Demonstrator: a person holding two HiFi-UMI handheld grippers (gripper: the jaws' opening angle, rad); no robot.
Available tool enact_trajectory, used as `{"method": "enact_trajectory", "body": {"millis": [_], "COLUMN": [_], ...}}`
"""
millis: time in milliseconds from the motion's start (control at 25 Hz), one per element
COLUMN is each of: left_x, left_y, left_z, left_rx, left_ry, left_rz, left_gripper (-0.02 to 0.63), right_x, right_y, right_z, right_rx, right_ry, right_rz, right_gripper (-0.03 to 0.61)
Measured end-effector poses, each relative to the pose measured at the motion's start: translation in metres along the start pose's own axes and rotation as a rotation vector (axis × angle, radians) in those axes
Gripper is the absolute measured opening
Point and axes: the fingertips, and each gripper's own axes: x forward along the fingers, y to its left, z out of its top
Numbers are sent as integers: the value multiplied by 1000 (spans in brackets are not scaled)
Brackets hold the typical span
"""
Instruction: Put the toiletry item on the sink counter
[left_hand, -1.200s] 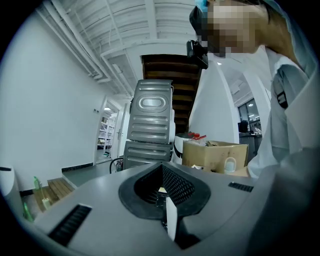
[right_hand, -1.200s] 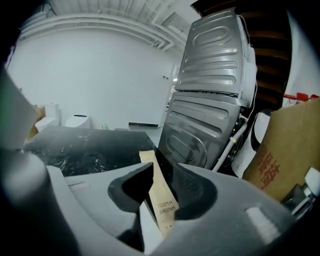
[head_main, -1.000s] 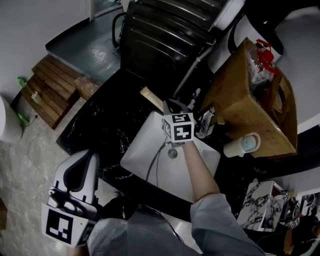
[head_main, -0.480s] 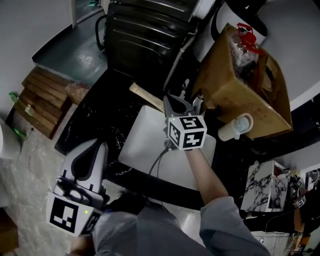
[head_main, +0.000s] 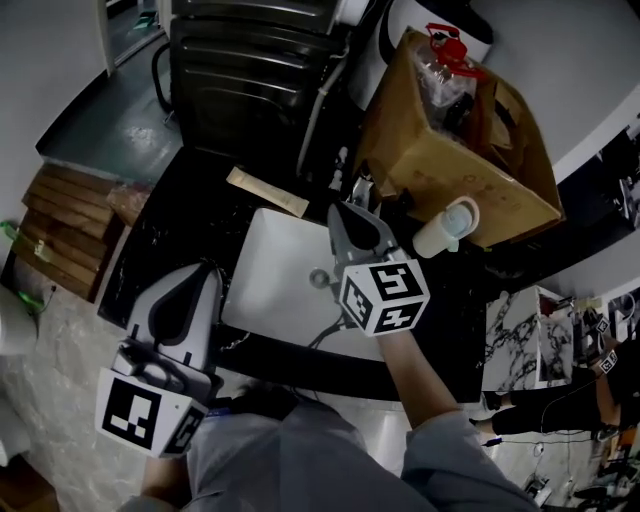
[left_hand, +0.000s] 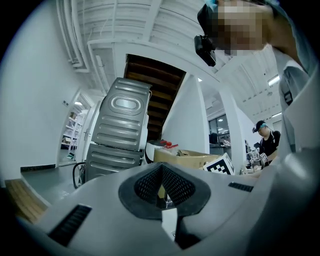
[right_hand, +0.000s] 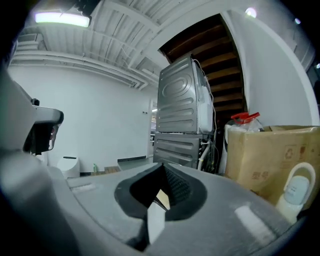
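Observation:
A white bottle with a pale blue cap (head_main: 445, 228) lies on its side on the black counter, against a cardboard box (head_main: 450, 150); the right gripper view shows it as the bottle (right_hand: 296, 192) at far right. A flat tan pack (head_main: 267, 192) lies on the counter behind the white sink basin (head_main: 270, 290). My right gripper (head_main: 345, 215) hangs over the basin's right part, shut, with nothing between its jaws, and points toward the faucet (head_main: 360, 190). My left gripper (head_main: 200, 275) is held at the counter's near left edge, shut and empty.
A dark stacked appliance (head_main: 250, 60) stands behind the counter. The open cardboard box holds a red-capped bottle (head_main: 445, 40). Wooden boards (head_main: 60, 230) lie on the floor at left. A marble-patterned box (head_main: 520, 340) sits at right. Another person (left_hand: 265, 142) stands far off.
My right gripper has drawn back from the faucet toward the near side of the basin. The head view has swung, so everything sits higher and more to the left. The left gripper has hardly moved.

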Motion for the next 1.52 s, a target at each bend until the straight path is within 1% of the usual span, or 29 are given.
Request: {"method": "enact_trajectory", "body": {"millis": [160, 320, 440, 560, 760, 1000, 1080, 1280, 1520], "left_x": [9, 14, 17, 18, 25, 38, 40, 47, 55], "left_y": [-11, -13, -13, -14, -21, -28, -30, -37, -39], "left_z": [1, 0, -7, -16, -17, -24, -29, -40, -49], "left_rx": [8, 22, 31, 17, 33, 28, 17, 7, -7], "left_ry": [-10, -1, 23, 68, 60, 63, 74, 99, 126], "left_rz": [-54, -74, -76, -77, -109, -148, -159, -189, -205], "left_gripper": [5, 5, 5, 5, 5, 5, 5, 5, 5], "right_x": [-32, -61, -78, -94, -115, -130, -135, -150, -155], "right_y": [-15, -18, -18, -16, -16, -22, -24, -28, -34], "right_z": [5, 8, 11, 11, 6, -6, -14, -29, -38], "right_rx": [27, 25, 4, 13, 24, 73, 99, 124, 159], "right_ry": [-38, -56, -66, -71, -67, -54, -37, 18, 20], "right_rz": [-96, -145, -166, -185, -222, -256, -268, -299, -324], "right_gripper": [-2, -2, -2, -2, -2, -2, -2, -2, -2]}}
